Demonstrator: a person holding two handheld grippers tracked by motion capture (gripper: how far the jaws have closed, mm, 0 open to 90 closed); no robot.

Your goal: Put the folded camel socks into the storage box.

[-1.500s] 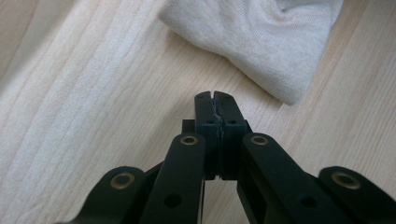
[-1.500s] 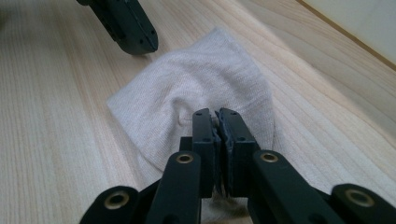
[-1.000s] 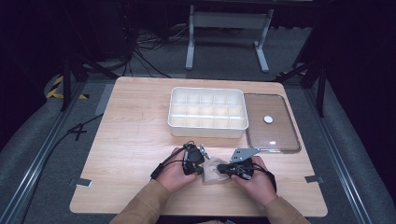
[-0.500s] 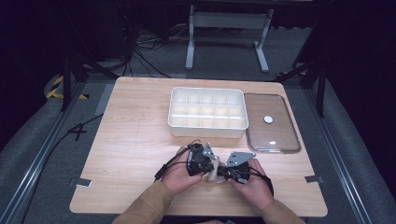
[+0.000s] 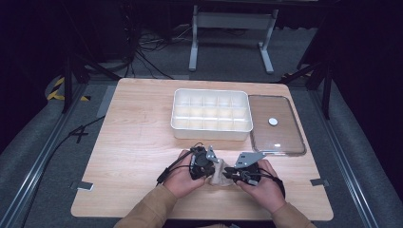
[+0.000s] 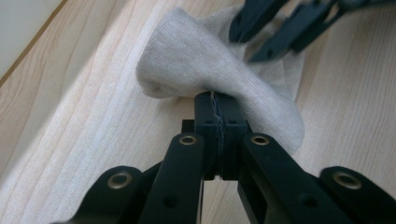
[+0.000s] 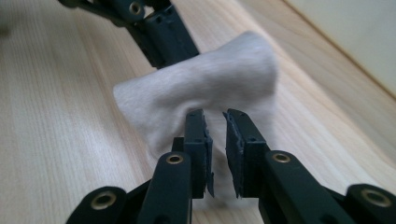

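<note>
Between both grippers, pale cloth point(image 6: 219, 70)

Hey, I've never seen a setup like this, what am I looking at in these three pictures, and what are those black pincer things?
A person sits at a wooden table with a hand-held two-jaw gripper in each hand. One picture looks down from above; the other two come from cameras riding on the grippers. The left gripper is shut on a pale grey sock. The right gripper points at the same sock with its jaws slightly apart, not clamping it. Farther back stand a white compartment box and, to its right, a clear lid lying flat.
</note>
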